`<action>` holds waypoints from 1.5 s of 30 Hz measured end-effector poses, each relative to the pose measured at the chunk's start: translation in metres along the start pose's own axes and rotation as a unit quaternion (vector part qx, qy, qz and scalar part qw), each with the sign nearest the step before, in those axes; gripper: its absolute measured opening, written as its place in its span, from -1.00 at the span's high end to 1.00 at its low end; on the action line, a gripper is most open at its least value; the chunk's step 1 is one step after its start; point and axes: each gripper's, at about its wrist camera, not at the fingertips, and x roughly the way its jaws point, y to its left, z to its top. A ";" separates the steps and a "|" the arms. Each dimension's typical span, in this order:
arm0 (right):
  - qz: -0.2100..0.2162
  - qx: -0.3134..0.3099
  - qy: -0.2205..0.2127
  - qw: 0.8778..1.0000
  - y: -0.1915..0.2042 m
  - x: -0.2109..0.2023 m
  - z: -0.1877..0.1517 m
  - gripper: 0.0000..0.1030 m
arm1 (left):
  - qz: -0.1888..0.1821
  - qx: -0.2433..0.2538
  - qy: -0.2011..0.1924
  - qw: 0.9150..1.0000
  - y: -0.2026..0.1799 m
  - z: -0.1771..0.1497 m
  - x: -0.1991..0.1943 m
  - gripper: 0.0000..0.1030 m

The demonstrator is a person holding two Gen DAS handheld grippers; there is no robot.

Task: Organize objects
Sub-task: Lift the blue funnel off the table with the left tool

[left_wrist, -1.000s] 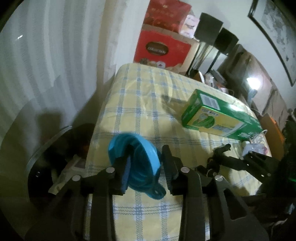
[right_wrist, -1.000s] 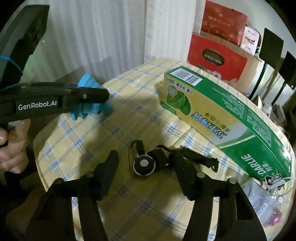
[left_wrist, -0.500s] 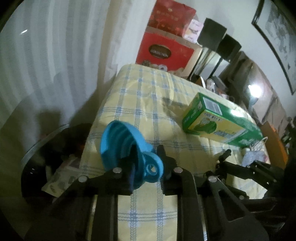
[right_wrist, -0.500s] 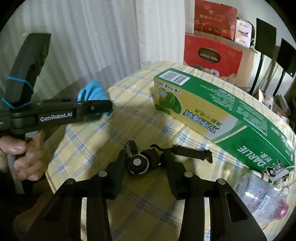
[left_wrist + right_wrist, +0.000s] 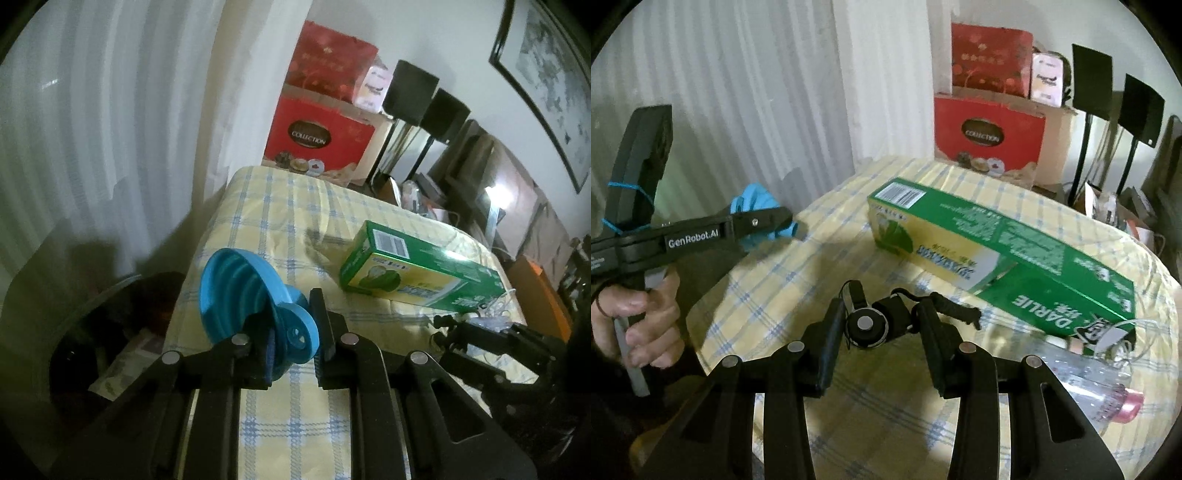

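Observation:
My left gripper (image 5: 291, 332) is shut on a blue collapsible funnel (image 5: 243, 291) and holds it tilted just above the near-left corner of the yellow checked table (image 5: 295, 221). In the right wrist view the same gripper (image 5: 775, 221) and funnel (image 5: 757, 199) show at the left, with a hand on the handle. My right gripper (image 5: 881, 317) is shut on a small round black gadget (image 5: 866, 326), held a little above the cloth. Its black cord (image 5: 956, 310) trails off to the right. A long green box (image 5: 997, 251) lies behind it.
A clear plastic bottle with a pink cap (image 5: 1089, 380) lies at the table's right edge beside white wires. Red gift boxes (image 5: 986, 136) stand behind the table. A dark round bin (image 5: 92, 332) sits on the floor left of the table, under a white curtain.
The left jaws closed on the blue funnel and lifted it off the cloth. The right jaws closed round the black gadget and rose with it, swinging the view right.

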 end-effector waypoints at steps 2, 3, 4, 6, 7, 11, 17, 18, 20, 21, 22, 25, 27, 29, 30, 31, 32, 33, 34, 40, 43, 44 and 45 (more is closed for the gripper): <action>-0.002 0.003 -0.004 1.000 -0.003 -0.004 0.001 0.21 | -0.002 0.000 -0.004 1.000 -0.003 0.001 -0.004 0.72; -0.003 0.005 -0.007 1.000 -0.003 -0.006 0.000 0.21 | -0.002 0.000 -0.006 1.000 -0.004 0.002 -0.006 0.72; -0.004 0.007 -0.011 1.000 -0.004 -0.010 0.000 0.21 | -0.002 0.001 -0.007 1.000 -0.006 0.002 -0.008 0.72; -0.006 0.011 -0.016 1.000 -0.006 -0.014 0.000 0.21 | 0.000 0.006 -0.009 1.000 -0.011 0.002 -0.009 0.72; -0.007 0.014 -0.020 1.000 -0.007 -0.019 -0.001 0.21 | 0.000 0.009 -0.007 1.000 -0.014 0.003 -0.009 0.72; -0.011 0.019 -0.035 0.999 -0.014 -0.039 -0.001 0.21 | 0.001 0.019 -0.008 1.000 -0.029 0.006 -0.014 0.72; -0.016 0.035 -0.068 0.997 -0.028 -0.074 0.000 0.21 | 0.013 0.044 -0.033 0.998 -0.057 0.009 -0.034 0.72; -0.016 0.036 -0.073 0.997 -0.029 -0.078 0.000 0.21 | 0.016 0.048 -0.037 0.998 -0.061 0.010 -0.038 0.72; -0.016 0.038 -0.081 0.996 -0.032 -0.085 -0.002 0.21 | 0.021 0.051 -0.046 0.997 -0.066 0.012 -0.044 0.72; -0.016 0.039 -0.085 0.995 -0.032 -0.089 -0.002 0.21 | 0.026 0.050 -0.056 0.997 -0.068 0.013 -0.049 0.72; -0.016 0.039 -0.087 0.995 -0.034 -0.092 -0.003 0.21 | 0.036 0.051 -0.069 0.996 -0.070 0.013 -0.054 0.72; -0.022 0.040 -0.089 0.995 -0.036 -0.094 -0.006 0.21 | 0.062 0.063 -0.095 0.992 -0.076 0.011 -0.067 0.72; -0.021 0.046 -0.092 0.994 -0.039 -0.098 -0.007 0.21 | 0.064 0.066 -0.103 0.990 -0.078 0.011 -0.074 0.72; -0.022 0.049 -0.099 0.994 -0.040 -0.104 -0.007 0.21 | 0.067 0.066 -0.106 0.990 -0.078 0.011 -0.079 0.72; -0.022 0.049 -0.104 0.993 -0.041 -0.107 -0.007 0.21 | 0.069 0.065 -0.108 0.990 -0.078 0.011 -0.082 0.72; -0.023 0.048 -0.107 0.993 -0.041 -0.110 -0.007 0.21 | 0.072 0.063 -0.109 0.990 -0.077 0.012 -0.083 0.72; -0.023 0.048 -0.112 0.992 -0.041 -0.114 -0.006 0.21 | 0.078 0.059 -0.109 0.989 -0.077 0.012 -0.085 0.72; -0.023 0.048 -0.114 0.992 -0.042 -0.117 -0.006 0.21 | 0.083 0.054 -0.107 0.989 -0.077 0.013 -0.086 0.72; -0.024 0.047 -0.117 0.992 -0.042 -0.120 -0.005 0.21 | 0.085 0.051 -0.105 0.989 -0.076 0.013 -0.087 0.72; -0.032 0.044 -0.127 0.990 -0.041 -0.134 -0.002 0.21 | 0.087 0.046 -0.120 0.988 -0.078 0.015 -0.102 0.72; -0.035 0.042 -0.134 0.990 -0.039 -0.142 -0.001 0.21 | 0.086 0.047 -0.128 0.987 -0.081 0.015 -0.110 0.72; -0.036 0.041 -0.136 0.989 -0.039 -0.144 0.000 0.21 | 0.086 0.047 -0.130 0.987 -0.081 0.015 -0.113 0.72; -0.037 0.039 -0.139 0.989 -0.037 -0.148 0.000 0.21 | 0.088 0.046 -0.131 0.986 -0.082 0.015 -0.115 0.72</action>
